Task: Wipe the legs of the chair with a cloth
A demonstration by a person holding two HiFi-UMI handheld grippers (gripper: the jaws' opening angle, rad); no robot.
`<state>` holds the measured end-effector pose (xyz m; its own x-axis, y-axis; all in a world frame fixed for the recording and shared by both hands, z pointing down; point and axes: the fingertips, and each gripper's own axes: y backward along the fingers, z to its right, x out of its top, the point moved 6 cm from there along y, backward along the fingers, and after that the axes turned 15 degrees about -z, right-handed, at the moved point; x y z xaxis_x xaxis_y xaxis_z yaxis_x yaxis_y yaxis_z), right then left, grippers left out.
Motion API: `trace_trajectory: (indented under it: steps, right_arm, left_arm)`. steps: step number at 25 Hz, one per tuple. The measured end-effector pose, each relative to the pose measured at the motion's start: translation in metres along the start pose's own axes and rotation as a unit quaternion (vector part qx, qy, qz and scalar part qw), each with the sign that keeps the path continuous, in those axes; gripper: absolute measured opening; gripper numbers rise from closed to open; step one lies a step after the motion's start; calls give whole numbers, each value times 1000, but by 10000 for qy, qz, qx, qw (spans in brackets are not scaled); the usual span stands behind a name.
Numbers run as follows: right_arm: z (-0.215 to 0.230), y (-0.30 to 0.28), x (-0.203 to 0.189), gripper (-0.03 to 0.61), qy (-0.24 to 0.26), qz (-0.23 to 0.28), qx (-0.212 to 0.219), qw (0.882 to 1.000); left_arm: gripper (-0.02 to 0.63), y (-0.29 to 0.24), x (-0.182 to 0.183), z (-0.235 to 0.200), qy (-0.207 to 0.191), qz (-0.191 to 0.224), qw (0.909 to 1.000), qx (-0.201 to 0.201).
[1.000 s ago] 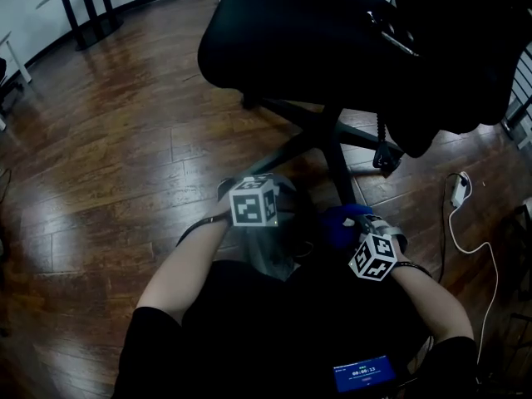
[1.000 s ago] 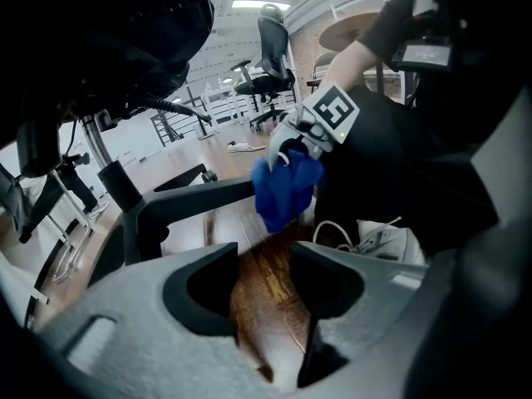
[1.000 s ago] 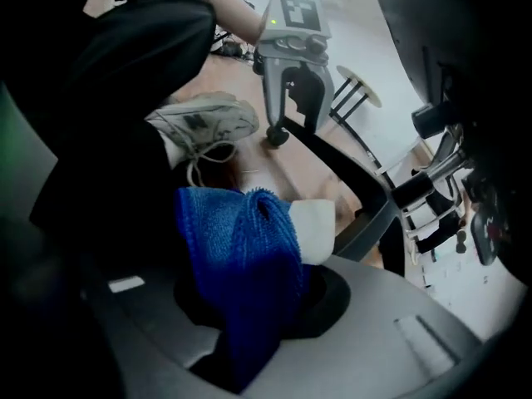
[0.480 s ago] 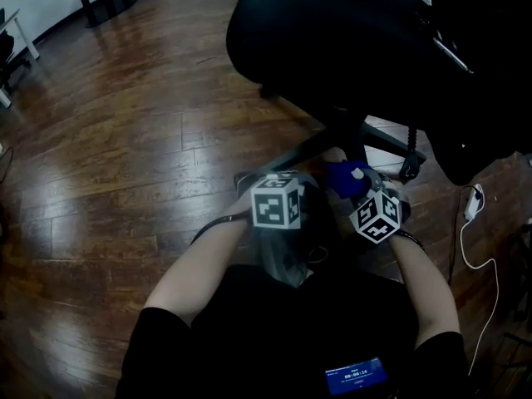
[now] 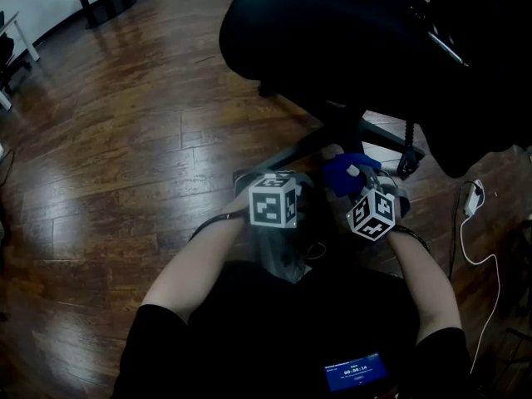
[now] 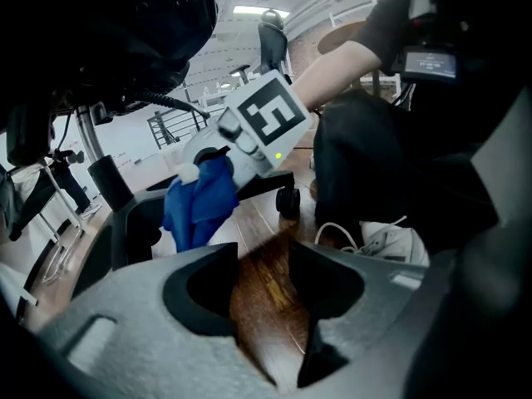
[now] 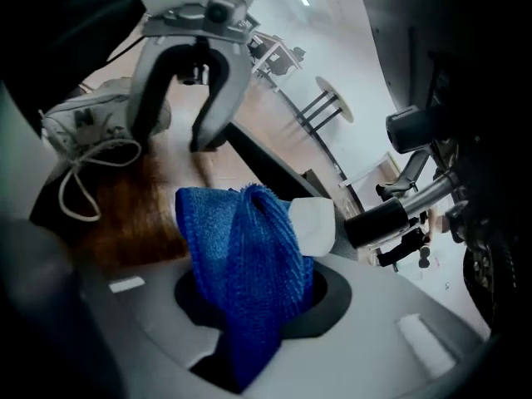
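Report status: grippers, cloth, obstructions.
Left gripper open, empty. Right gripper shut on blue cloth, at a chair leg near the hub. White cable on the floor at right, apart from the legs.

The cloth (image 7: 249, 264) is nubby blue fabric, the floor (image 5: 125, 123) glossy wood planks.

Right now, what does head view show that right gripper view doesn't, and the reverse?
Only head view: the black chair seat seen from above, a white cable on the floor, and a small lit screen at the bottom edge.
Only right gripper view: the right gripper with its jaws shut on the blue cloth, and the left gripper with its jaws apart and nothing between them.
Both: that cloth, a black chair leg and the wood floor.
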<state>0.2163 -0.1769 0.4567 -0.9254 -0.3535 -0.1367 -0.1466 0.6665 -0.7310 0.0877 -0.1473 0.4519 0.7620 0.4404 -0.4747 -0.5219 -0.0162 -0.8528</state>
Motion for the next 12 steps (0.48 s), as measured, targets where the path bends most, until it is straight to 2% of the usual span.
trace_trajectory:
  steps: [4,8,12]
  right_arm:
    - [-50,36,-34,83,-67,101,608,9981]
    - [-100,71,-68,91,128,93,1455,9892]
    - [-108,77,-75,89,-103,150,1679,9856]
  left_arm:
    - [186,5,-2,3,1,-139,9999,51]
    - [186,8,2,5,-134,-351,9992,98]
    - [186,11,9,6,-234,-331,9991,109]
